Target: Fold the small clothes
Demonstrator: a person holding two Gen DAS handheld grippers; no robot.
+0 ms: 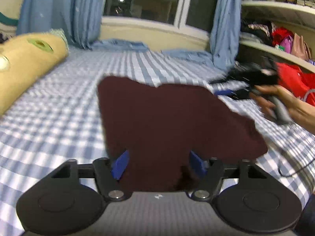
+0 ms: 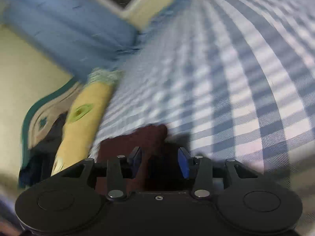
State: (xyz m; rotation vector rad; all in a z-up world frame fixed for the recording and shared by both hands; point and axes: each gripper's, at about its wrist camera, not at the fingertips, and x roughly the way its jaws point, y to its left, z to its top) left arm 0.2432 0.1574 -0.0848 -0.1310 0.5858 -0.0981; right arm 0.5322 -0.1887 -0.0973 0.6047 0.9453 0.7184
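A dark maroon small garment (image 1: pixel 167 122) lies spread on the blue-and-white checked bedsheet (image 1: pixel 59 118). My left gripper (image 1: pixel 158 163) is open, its blue pads on either side of the garment's near edge, with cloth between the jaws. In the left wrist view my right gripper (image 1: pixel 256 78) is held in a hand at the right, beyond the garment's far right corner, blurred. In the right wrist view the right gripper (image 2: pixel 160 163) is open, and a maroon corner of the garment (image 2: pixel 149 135) lies between and just beyond its pads.
A yellow bolster pillow (image 1: pixel 25 63) lies at the left edge of the bed. Blue curtains (image 1: pixel 59 9) and a window are at the far end. Shelves with clothes and bags (image 1: pixel 285 39) stand on the right. A black cable (image 1: pixel 295 169) trails on the sheet.
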